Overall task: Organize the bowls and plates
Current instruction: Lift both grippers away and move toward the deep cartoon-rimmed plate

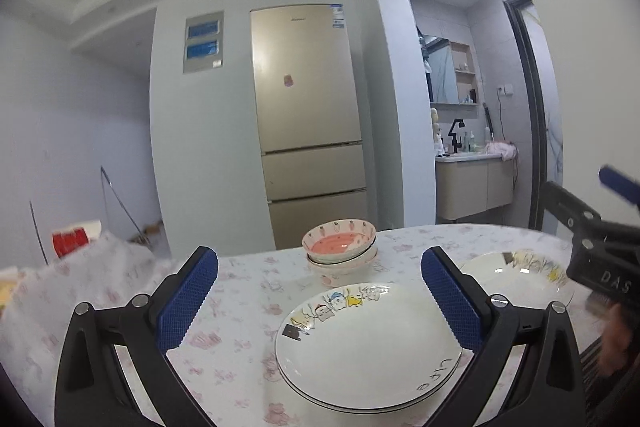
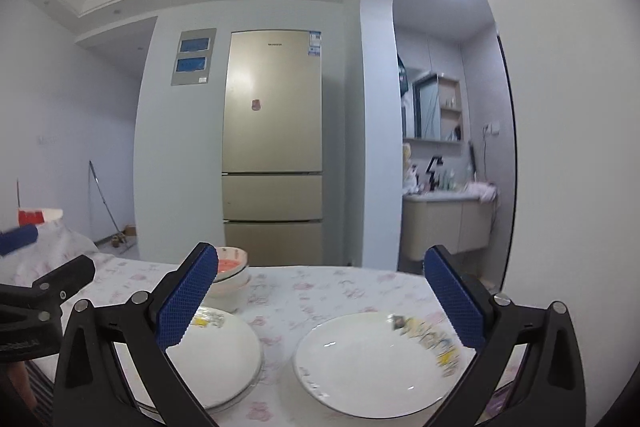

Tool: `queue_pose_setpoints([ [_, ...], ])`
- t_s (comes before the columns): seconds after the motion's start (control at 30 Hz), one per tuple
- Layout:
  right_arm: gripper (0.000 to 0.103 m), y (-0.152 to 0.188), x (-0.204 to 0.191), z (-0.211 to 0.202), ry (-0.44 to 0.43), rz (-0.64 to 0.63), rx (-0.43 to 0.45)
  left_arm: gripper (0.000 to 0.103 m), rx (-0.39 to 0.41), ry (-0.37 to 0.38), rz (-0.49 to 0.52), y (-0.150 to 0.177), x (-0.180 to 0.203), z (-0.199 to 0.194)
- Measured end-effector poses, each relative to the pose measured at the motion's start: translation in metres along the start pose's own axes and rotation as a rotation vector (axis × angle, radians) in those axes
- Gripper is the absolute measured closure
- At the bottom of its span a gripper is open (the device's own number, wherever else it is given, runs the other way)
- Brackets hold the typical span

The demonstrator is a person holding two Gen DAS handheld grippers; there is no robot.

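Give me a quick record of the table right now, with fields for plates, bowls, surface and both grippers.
plates: stack of plates at near left; single plate alone to its right
bowls: stacked bowls, pink-lined one on top, behind the plates
surface: table under a floral cloth
left gripper: open, holding nothing, over the stack of plates
right gripper: open, holding nothing, over the single plate

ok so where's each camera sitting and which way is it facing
Left wrist: on the left tongs, looking level across the table at the plate stack and bowls, fridge behind; its open jaws show, and the right tongs at the right edge.
Right wrist: on the right tongs, over the lone plate; open jaws show, left tongs at the left edge.
Shared: both plates, bowls, fridge.
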State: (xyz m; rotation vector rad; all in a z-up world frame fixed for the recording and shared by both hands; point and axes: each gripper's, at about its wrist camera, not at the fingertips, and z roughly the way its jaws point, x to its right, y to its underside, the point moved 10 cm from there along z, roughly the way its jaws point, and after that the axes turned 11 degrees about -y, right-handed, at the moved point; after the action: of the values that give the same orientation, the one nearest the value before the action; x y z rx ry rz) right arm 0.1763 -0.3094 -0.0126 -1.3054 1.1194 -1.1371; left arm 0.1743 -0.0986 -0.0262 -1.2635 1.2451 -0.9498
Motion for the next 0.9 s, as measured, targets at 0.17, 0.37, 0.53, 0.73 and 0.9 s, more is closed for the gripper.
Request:
queue_pose_setpoints([
  [0.17, 0.000, 0.010, 0.012, 0.001, 0.031, 0.007, -0.017, 0.000, -0.039, -0.021, -0.015, 0.011, -0.001, 0.006],
  [0.37, 0.000, 0.012, 0.015, 0.001, 0.036, 0.025, -0.026, 0.000, -0.015, -0.009, -0.063, 0.013, -0.009, 0.004],
  [0.53, 0.000, 0.014, 0.004, -0.004, 0.043, -0.029, -0.026, 0.000, -0.014, -0.008, -0.037, 0.013, -0.004, 0.003],
  [0.73, 0.000, 0.021, 0.010, 0.004, 0.017, 0.017, -0.109, 0.000, 0.001, 0.062, -0.113, -0.007, -0.008, -0.016],
  [0.9, 0.000, 0.010, 0.036, -0.001, -0.025, 0.120, -0.119, 0.000, -0.057, 0.137, -0.099, -0.023, 0.014, -0.015],
])
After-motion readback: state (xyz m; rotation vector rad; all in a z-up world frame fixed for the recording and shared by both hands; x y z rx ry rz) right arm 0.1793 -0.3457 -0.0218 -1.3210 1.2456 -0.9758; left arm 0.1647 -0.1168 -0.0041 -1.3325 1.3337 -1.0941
